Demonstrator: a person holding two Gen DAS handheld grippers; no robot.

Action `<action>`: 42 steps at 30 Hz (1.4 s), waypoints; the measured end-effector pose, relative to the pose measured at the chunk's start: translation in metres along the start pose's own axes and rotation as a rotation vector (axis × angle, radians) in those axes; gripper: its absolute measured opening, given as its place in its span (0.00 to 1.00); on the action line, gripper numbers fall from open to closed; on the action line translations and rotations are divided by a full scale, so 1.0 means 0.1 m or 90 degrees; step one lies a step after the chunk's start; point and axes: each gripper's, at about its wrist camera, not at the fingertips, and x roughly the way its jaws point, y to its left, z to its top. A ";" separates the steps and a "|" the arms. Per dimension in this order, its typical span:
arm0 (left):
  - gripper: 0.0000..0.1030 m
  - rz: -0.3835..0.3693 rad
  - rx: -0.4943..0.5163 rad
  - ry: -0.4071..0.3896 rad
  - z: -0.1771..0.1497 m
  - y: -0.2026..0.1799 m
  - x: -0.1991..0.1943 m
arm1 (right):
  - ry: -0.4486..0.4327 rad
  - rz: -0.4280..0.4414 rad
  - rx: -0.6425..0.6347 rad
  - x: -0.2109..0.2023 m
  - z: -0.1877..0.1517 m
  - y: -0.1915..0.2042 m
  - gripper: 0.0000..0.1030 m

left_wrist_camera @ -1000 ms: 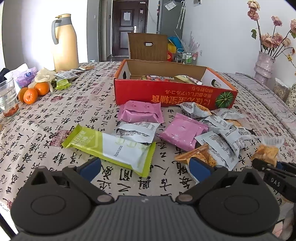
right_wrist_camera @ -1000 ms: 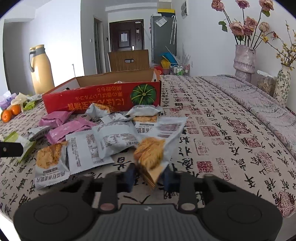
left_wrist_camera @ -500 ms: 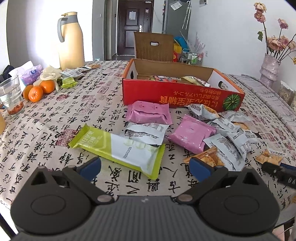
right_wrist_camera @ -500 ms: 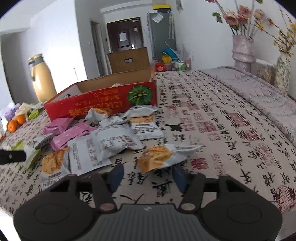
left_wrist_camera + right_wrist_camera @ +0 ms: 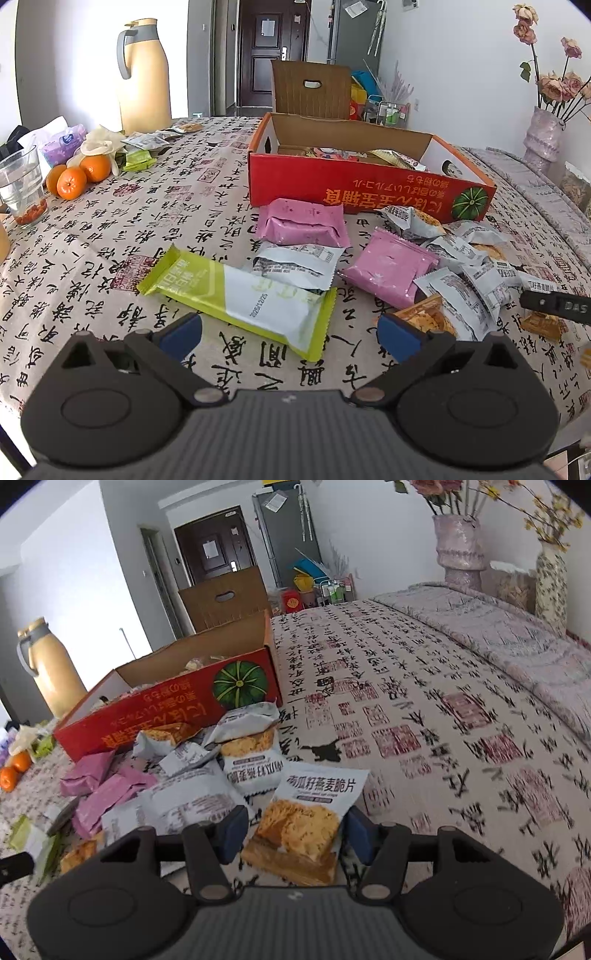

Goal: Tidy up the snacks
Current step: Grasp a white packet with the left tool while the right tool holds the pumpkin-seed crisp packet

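On the bench's left side sit oranges [image 5: 79, 175], a glass [image 5: 23, 192] and a yellow jug [image 5: 144, 75], all well clear of the work. Nearer the middle the left claw [image 5: 290, 332] hovers wide open and empty, with a long green packet [image 5: 240, 295] lying just ahead between its fingers. Beyond that lie two pink packs [image 5: 303, 223], then a loose heap of grey snack packets [image 5: 465, 273] against the front wall of the red box [image 5: 369, 190], which already holds some snacks. Furthest right, the right claw [image 5: 291, 829] a second ago pinched a crisp packet [image 5: 306, 816] clear of the bench; now its jaws stand about half open, the packet lies flat on the cloth between them, and the pads look just clear of it. So that packet seems set down apart from the heap, probably as a sorting move, not boxed. Nothing blocks the box's open top; the crowded, overlapping heap is the main nuisance for picking single packets.
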 end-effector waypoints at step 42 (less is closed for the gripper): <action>1.00 0.000 0.067 0.076 0.55 0.04 0.90 | -0.061 -0.035 -0.038 -0.07 -0.04 -0.02 0.38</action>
